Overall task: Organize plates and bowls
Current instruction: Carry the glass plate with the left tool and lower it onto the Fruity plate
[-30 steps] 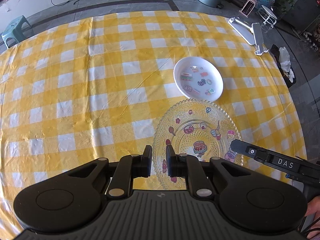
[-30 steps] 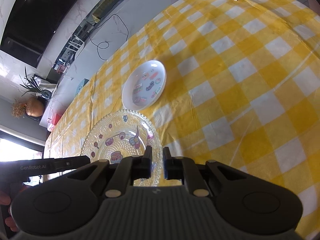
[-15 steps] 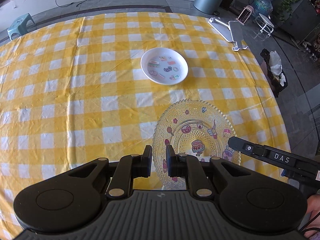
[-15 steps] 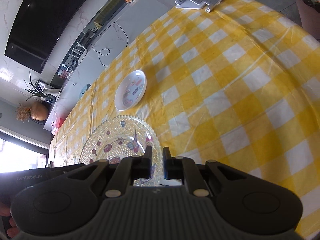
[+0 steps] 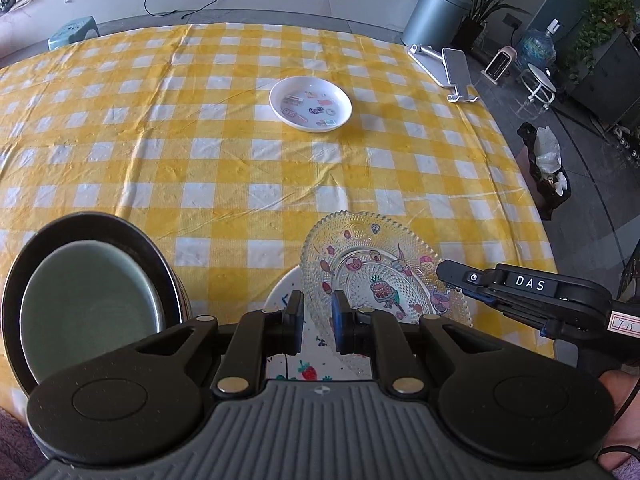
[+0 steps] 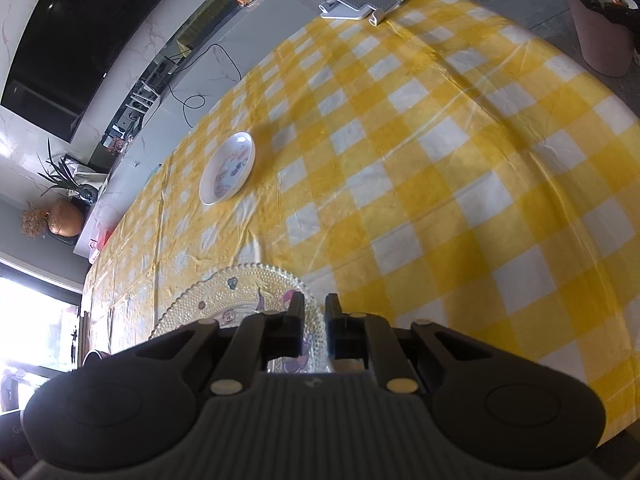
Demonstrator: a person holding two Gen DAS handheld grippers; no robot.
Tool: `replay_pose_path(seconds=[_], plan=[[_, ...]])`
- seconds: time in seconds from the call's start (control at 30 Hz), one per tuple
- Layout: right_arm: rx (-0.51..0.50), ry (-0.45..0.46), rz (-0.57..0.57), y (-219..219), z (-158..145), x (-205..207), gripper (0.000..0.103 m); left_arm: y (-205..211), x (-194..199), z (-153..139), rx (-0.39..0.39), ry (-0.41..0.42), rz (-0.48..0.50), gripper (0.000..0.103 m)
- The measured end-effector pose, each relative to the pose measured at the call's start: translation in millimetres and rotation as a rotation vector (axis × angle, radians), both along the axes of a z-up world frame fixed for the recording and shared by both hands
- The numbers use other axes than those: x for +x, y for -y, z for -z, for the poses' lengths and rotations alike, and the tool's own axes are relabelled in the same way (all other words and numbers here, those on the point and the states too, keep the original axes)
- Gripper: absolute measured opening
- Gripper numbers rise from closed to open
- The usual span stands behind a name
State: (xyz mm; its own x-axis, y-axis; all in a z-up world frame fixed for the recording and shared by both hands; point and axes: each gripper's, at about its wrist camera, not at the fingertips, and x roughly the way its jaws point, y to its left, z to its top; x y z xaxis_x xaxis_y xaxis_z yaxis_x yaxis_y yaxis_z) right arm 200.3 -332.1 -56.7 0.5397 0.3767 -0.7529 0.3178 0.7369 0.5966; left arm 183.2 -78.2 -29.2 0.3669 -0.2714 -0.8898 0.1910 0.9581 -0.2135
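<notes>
Glass plate (image 5: 384, 276), beaded rim, is carried above the checked desk (image 5: 240, 152). Left tool (image 5: 316, 322) clamps its near edge; right tool (image 6: 314, 326) clamps the opposite edge. Judged rigid, brittle, slippery, moderately heavy; grip at the rim only, level.

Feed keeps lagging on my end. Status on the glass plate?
Left gripper and right gripper both clamped on the glass plate, held above a white plate. Nothing blocking.
</notes>
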Motion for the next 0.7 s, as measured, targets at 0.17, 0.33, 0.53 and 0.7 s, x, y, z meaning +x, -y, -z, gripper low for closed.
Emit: replay_pose_path(seconds=[0.17,0.33,0.53,0.7], plan=[[-0.014,-0.005,-0.005,2,1,-11,0.008,0,-18,9,-0.009,0.005,-0.032,0.015],[-0.045,-0.008,-0.015,-2,1,-17,0.008,-5,-30,25,-0.023,-0.019,-0.068,0.015],[-0.071,-0.010,-0.052,-11,2,-16,0.008,-14,-36,41,-0.031,-0.049,-0.111,0.016],[-0.104,-0.008,-0.074,-16,2,-14,0.008,-14,-37,47,-0.018,-0.041,-0.122,0.016]])
